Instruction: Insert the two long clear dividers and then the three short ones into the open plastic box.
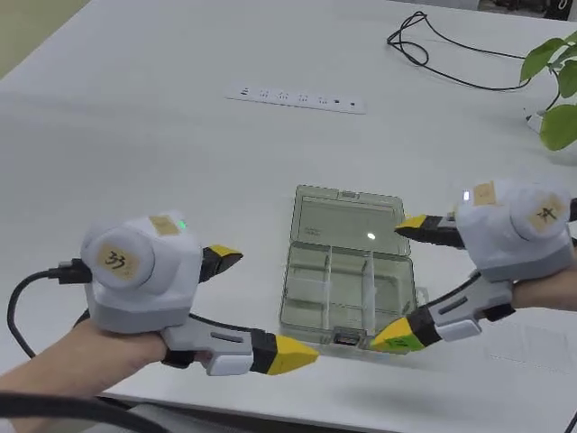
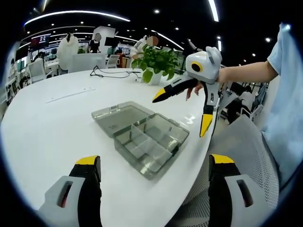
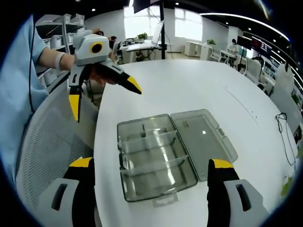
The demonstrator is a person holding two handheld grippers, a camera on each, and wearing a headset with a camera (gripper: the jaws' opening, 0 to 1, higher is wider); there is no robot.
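The open clear plastic box [image 1: 347, 293] lies near the table's front edge, its lid [image 1: 347, 216] folded flat behind it. Clear dividers [image 1: 330, 275] stand inside and split it into compartments, also seen in the right gripper view as dividers [image 3: 151, 142]. My left gripper [image 1: 261, 307] hovers open just left of the box, holding nothing. My right gripper [image 1: 404, 280] is open at the box's right side, its jaws spanning that edge without touching it. The left gripper view has the box [image 2: 147, 137] ahead of the left gripper [image 2: 155, 189], with the right gripper [image 2: 180, 117] beyond.
A white power strip [image 1: 297, 99] lies farther back on the white table [image 1: 135, 135]. A black cable [image 1: 451, 54] and a green plant [image 1: 554, 81] sit at the far right. A white mesh chair [image 3: 52, 142] stands at the near table edge.
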